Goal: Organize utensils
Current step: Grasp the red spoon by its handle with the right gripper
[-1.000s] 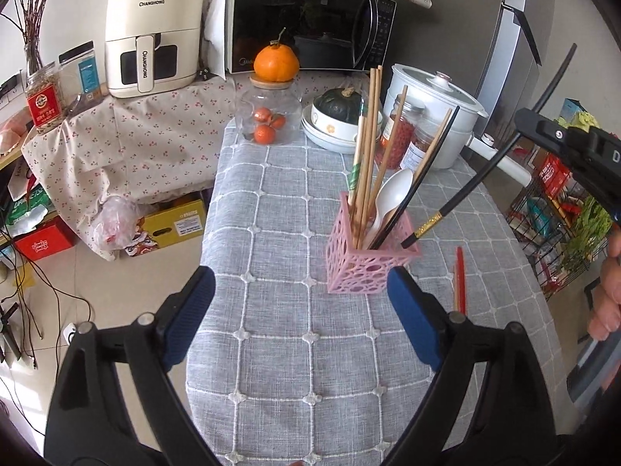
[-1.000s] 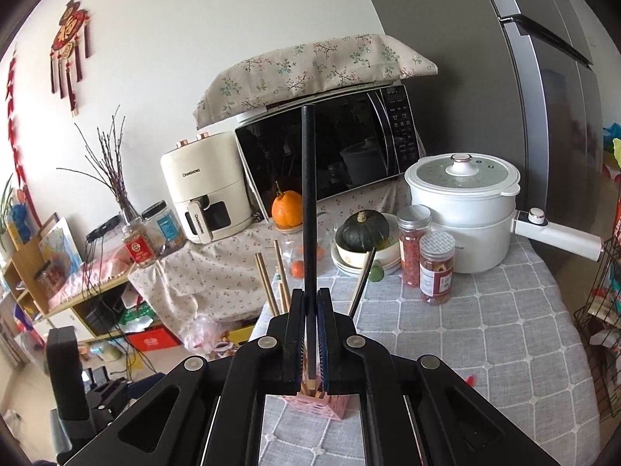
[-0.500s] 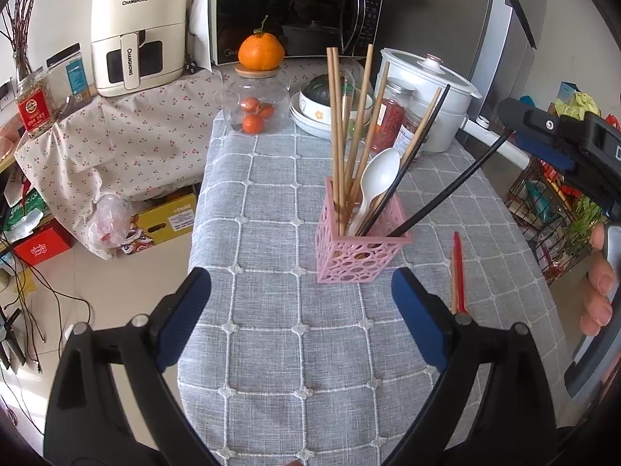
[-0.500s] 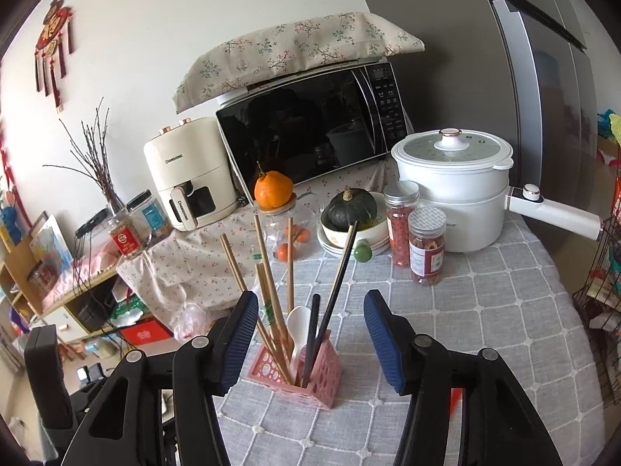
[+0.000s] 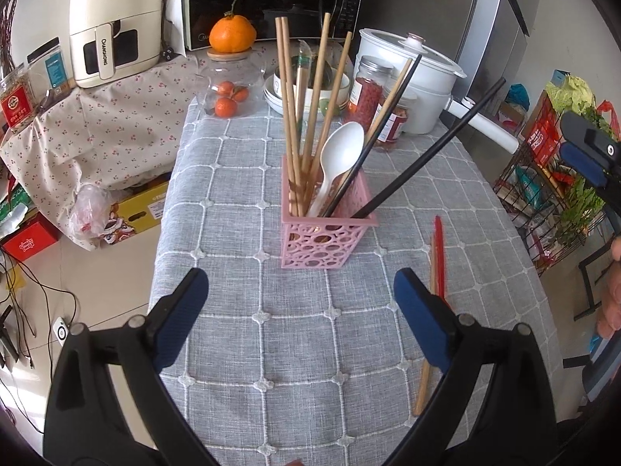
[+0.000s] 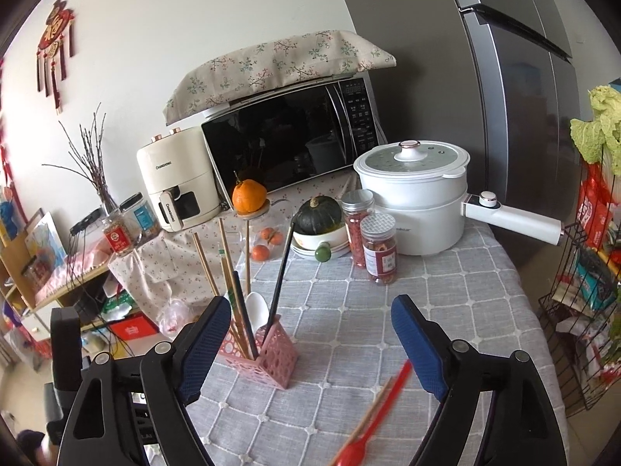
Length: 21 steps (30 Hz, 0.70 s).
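Pink holder (image 5: pixel 328 233): one, perforated, square, upright on the grey checked tablecloth (image 5: pixel 233 310), mid-table.

Contents, long axes rising from the holder: wooden chopsticks (image 5: pixel 289 116), five counted in the left wrist view, near upright, tips fanning away from the camera; white spoon (image 5: pixel 341 151), one, bowl upward, handle down in the holder; black chopsticks, two, one (image 5: pixel 372 139) leaning to the right among the wood, the other (image 5: pixel 434 151) at the holder's right corner, tilted furthest right, top end toward the white pot (image 5: pixel 411 77).

Loose on the cloth, right of the holder: red spoon (image 6: pixel 372 419), one, flat, bowl toward the camera in the right wrist view, handle pointing away to the table's far end; wooden chopstick (image 6: pixel 368 415), one, lying alongside it, same direction, just beside or touching, cannot tell which.

Left gripper (image 5: pixel 299 314): jaws spread wide, nothing between the blue pads, hovering over bare cloth on the near side of the holder, touching nothing.

Right gripper (image 6: pixel 306 345): jaws have just been opening, now wide, empty; holder appears behind its left finger (image 6: pixel 202 349); red spoon below its right finger; no contact seen; also visible at the right edge of the left wrist view (image 5: pixel 586 155), well apart from the black chopstick.

Background count: spice jars (image 6: pixel 368 237), two; glass jar of oranges (image 5: pixel 229 85), one, large orange on its lid; microwave (image 6: pixel 291 143), one; air fryer (image 5: pixel 116 23), one.
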{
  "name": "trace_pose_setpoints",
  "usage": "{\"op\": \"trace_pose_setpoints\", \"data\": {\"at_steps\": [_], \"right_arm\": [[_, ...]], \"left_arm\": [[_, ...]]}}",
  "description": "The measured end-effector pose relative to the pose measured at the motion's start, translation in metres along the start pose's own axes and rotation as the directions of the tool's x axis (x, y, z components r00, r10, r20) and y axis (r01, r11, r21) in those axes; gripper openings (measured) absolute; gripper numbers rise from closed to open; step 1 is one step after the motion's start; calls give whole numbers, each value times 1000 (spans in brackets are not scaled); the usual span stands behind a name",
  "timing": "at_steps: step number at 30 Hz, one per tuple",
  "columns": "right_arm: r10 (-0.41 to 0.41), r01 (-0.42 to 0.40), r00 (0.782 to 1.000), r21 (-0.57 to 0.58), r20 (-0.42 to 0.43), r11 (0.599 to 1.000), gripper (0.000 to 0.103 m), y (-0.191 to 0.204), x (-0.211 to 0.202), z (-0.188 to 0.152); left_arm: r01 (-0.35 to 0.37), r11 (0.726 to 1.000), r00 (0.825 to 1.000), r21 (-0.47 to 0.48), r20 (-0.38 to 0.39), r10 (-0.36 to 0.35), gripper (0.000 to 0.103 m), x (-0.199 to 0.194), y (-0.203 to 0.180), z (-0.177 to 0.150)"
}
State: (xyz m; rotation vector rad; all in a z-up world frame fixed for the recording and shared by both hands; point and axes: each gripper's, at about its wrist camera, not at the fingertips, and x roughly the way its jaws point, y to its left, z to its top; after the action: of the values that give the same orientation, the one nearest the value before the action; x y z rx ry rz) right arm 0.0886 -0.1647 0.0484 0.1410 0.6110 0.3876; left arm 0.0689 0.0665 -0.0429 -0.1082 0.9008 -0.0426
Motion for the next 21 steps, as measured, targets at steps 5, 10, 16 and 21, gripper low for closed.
{"op": "trace_pose_setpoints", "data": {"at_steps": [5, 10, 16, 21], "right_arm": [[-62, 61, 996, -21, -60, 998, 92, -17, 6, -14], [-111, 106, 980, -35, -166, 994, 95, -37, 26, -34], [-169, 168, 925, -31, -340, 985, 95, -62, 64, -63], [-180, 208, 876, 14, -448, 978, 95, -82, 87, -83]], "left_arm": [[23, 1000, 998, -18, -57, -24, 96, 14, -7, -3], [24, 999, 990, -24, -135, -27, 96, 32, -14, -9], [12, 1000, 979, -10, -202, -13, 96, 47, -24, -15], [9, 1000, 971, 2, -237, -8, 96, 55, -30, -18]]}}
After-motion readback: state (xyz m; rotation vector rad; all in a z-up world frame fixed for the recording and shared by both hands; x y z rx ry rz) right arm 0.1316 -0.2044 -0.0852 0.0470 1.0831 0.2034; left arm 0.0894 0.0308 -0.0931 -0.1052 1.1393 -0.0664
